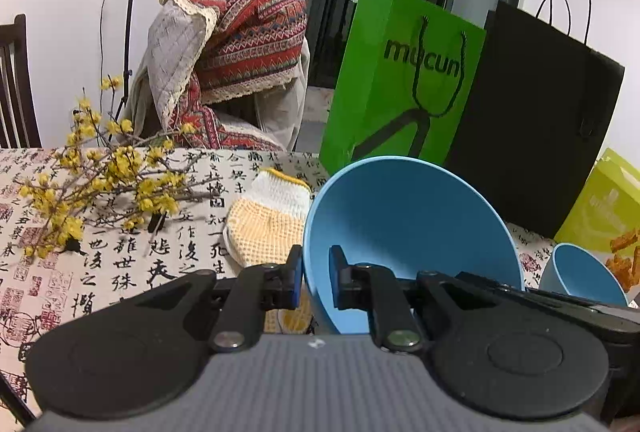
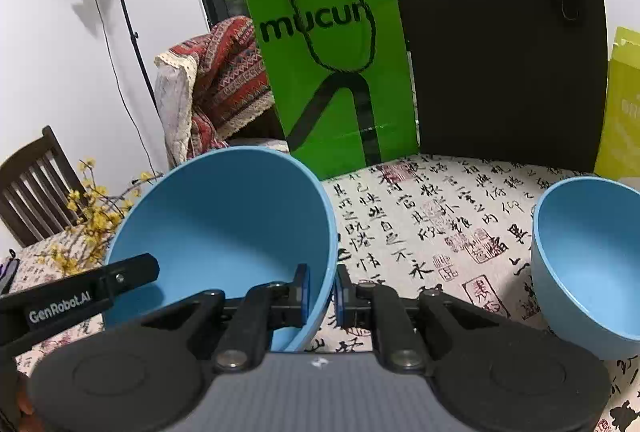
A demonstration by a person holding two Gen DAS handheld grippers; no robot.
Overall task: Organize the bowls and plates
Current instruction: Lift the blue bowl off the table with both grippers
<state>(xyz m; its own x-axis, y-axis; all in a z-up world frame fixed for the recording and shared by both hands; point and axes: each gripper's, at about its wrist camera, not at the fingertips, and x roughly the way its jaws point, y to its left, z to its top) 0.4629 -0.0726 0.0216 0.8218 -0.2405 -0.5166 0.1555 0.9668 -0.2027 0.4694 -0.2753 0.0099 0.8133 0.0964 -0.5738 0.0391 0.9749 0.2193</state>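
A large blue bowl (image 1: 408,216) is tilted above the calligraphy tablecloth (image 1: 120,256). My left gripper (image 1: 316,272) is shut on its left rim, one pad outside and one inside. In the right wrist view the same bowl (image 2: 224,216) has my right gripper (image 2: 322,288) shut on its right rim. The left gripper's finger (image 2: 80,292) shows at that bowl's left side. A second, smaller blue bowl (image 2: 592,264) stands upright on the cloth to the right, also seen as the small bowl (image 1: 580,272) in the left wrist view.
A green paper bag (image 2: 336,72), a black bag (image 2: 500,44) and a yellow-green bag (image 2: 624,104) stand along the table's far edge. Yellow flower branches (image 1: 100,184) and a knitted cloth (image 1: 268,216) lie at left. A blanket-draped chair (image 1: 232,64) stands behind.
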